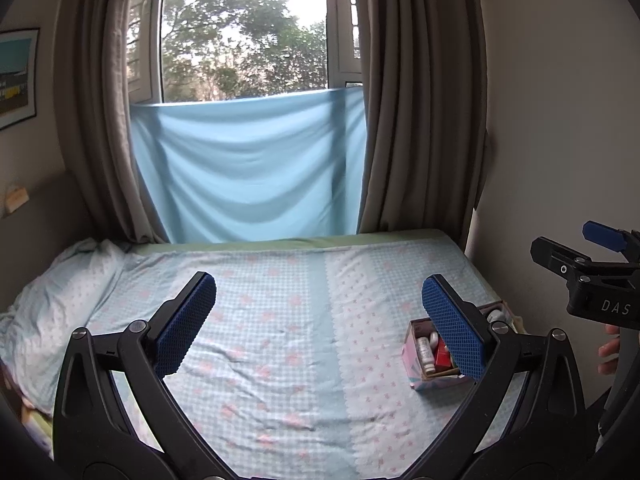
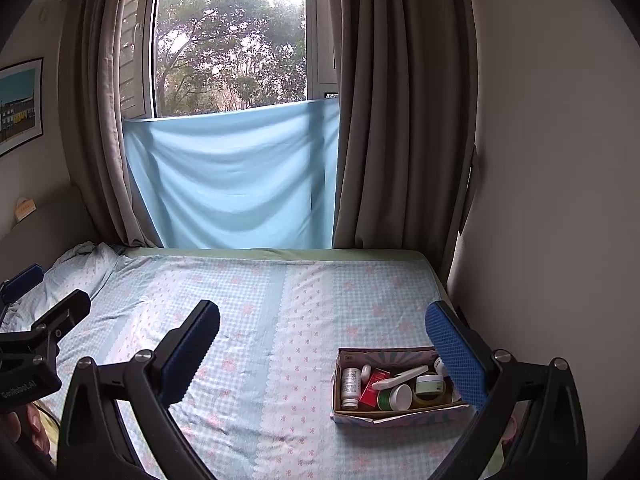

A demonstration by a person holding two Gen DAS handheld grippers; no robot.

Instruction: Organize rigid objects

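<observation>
Holding both grippers spread and empty over the bed (image 2: 256, 360). Box (image 2: 400, 414) of bottles and jars sits low-right, probably nearest my right gripper (image 2: 322, 344); left gripper (image 1: 318, 320) farther off, long side crosswise.

1. Bed (image 2: 280, 320) with a light blue checked sheet, pink flower print
2. Grey-brown curtains (image 2: 384, 120) either side of the window (image 2: 228, 40)
3. Blue cloth (image 2: 236, 176) hung across the window's lower half
4. Framed picture (image 2: 18, 104) on the left wall
</observation>
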